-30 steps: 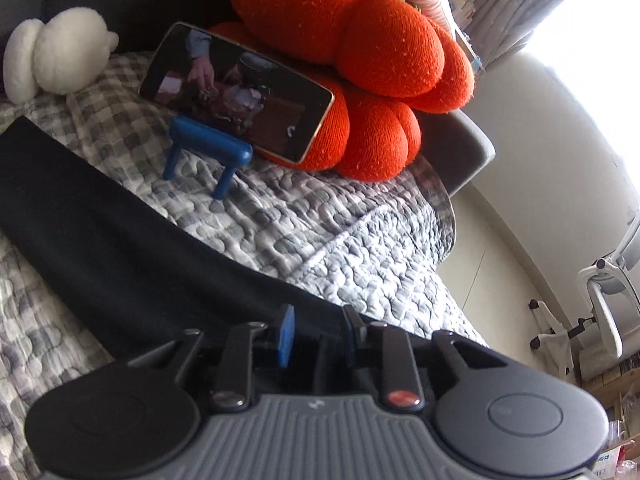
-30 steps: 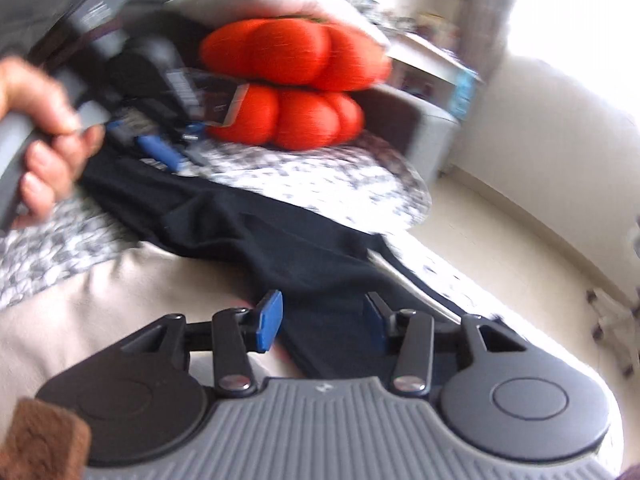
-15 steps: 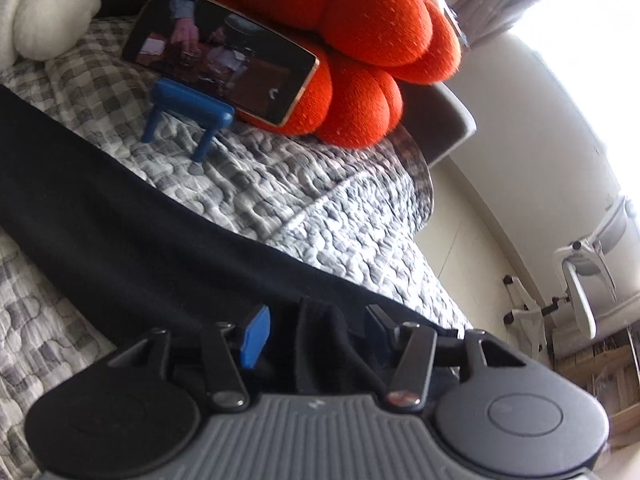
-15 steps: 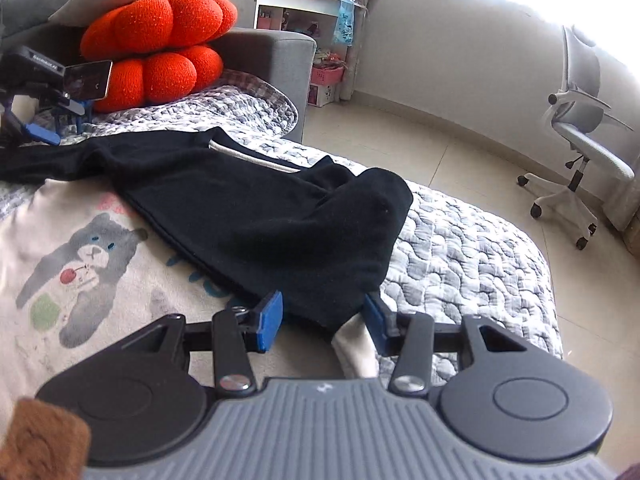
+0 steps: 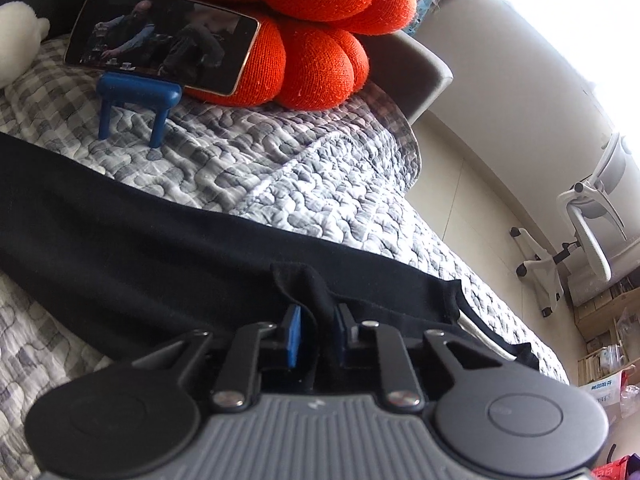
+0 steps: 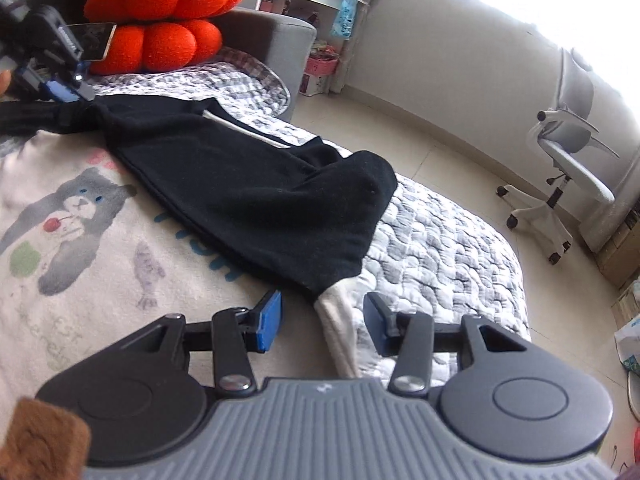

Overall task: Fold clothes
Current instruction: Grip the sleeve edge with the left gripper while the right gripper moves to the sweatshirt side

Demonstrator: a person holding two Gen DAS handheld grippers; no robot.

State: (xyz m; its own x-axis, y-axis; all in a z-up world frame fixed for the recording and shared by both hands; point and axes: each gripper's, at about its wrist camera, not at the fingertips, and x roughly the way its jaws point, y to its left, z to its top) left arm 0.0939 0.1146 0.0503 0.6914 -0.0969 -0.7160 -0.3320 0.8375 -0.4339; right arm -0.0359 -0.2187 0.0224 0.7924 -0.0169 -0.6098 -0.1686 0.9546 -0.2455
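Roughly mid-fold, as judged from how the cloth is lying: the black garment [image 6: 256, 184] is being stretched long across the quilted bed cover [image 6: 440, 248], one end bunched, no tidy folded stack being shown. On the left, the left gripper [image 5: 316, 332] is being held clamped on a pinched ridge of the black garment [image 5: 160, 248], cloth being squeezed between its blue pads; in the right wrist view this same gripper [image 6: 66, 90] is being seen at the far end of the garment, gathering it. Behind it, a phone [image 5: 160, 38] is being propped on a blue stand [image 5: 136, 100] against an orange cushion [image 5: 320, 40]. Under the garment a cream blanket with a bear print [image 6: 72, 216] is being lain on. To the right, the right gripper [image 6: 322, 320] is being held with jaws spread wide, nothing between them, just short of the garment's near rounded end and over the blanket edge. Judged as left: the near end is being waited on for a grasp, then the length being doubled over and flattened. Further right, an office chair [image 6: 568, 168] is standing on the floor. Containers: cardboard boxes [image 5: 608, 320] are being glimpsed at the far right edge; contents too small to tell.
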